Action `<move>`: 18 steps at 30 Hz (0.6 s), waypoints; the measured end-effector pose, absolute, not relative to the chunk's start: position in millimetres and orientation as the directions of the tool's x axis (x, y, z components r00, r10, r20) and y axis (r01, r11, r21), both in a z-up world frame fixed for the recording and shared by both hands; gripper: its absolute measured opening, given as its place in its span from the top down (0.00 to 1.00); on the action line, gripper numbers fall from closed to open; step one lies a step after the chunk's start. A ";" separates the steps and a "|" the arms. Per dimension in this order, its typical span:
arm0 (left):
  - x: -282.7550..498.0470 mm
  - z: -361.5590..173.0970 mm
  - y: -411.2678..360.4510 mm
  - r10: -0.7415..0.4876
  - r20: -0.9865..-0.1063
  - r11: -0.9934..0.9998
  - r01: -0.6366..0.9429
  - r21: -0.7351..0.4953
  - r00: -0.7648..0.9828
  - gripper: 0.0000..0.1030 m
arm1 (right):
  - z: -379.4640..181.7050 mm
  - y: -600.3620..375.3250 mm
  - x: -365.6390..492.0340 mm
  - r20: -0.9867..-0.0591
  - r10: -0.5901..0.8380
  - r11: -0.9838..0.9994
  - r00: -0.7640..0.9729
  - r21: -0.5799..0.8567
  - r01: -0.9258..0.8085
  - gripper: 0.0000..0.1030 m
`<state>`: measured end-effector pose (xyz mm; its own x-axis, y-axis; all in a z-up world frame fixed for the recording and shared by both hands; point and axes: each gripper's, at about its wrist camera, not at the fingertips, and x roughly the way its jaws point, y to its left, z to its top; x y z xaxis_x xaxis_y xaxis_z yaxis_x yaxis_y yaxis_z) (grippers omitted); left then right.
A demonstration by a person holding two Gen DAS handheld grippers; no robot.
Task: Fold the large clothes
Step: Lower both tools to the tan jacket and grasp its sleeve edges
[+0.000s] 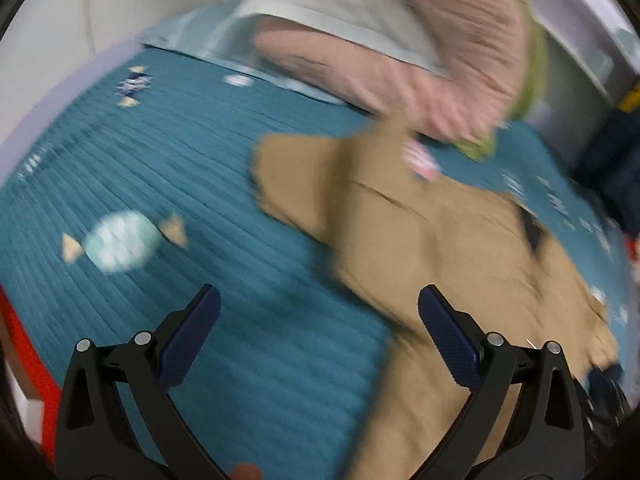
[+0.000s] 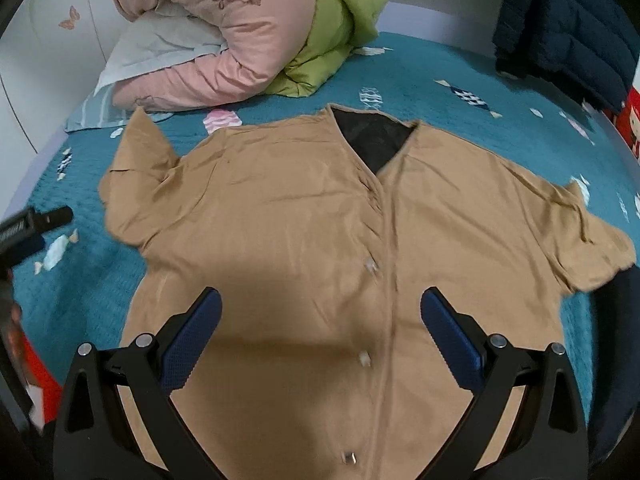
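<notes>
A tan button-front shirt lies spread flat, front up, on a teal bedspread, collar away from me and both short sleeves out. My right gripper is open and empty, hovering over the shirt's lower front beside the button placket. My left gripper is open and empty, above the bedspread just left of the shirt, near its left sleeve. The left wrist view is blurred. The left gripper also shows at the left edge of the right wrist view.
A pink quilt, a green quilt and a white pillow are piled at the bed's far side. A dark navy puffer jacket hangs at the far right. A red item sits at the right edge.
</notes>
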<state>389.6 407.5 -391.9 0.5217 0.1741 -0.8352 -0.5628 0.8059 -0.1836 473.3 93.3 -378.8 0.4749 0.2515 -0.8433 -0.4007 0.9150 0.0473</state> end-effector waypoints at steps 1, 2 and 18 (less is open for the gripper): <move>396.0 -396.9 424.4 0.167 -0.825 0.803 -0.560 -0.203 0.540 0.04 | -383.9 98.6 478.1 -0.844 0.256 0.913 0.471 0.051 -0.404 0.07; 404.9 -404.1 439.0 0.165 -0.829 0.797 -0.567 -0.206 0.534 0.04 | -388.1 102.5 482.9 -0.844 0.259 0.912 0.470 0.055 -0.406 0.07; 489.8 -469.0 511.2 0.108 -0.866 0.748 -0.614 -0.253 0.488 0.35 | -415.3 142.6 514.5 -0.843 0.313 0.897 0.438 0.110 -0.429 0.07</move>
<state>489.8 511.2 -469.0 0.4883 0.1082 -0.8659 -0.6140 0.7477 -0.2529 514.5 142.6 -415.3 0.4376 0.3129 -0.8430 -0.4286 0.8967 0.1104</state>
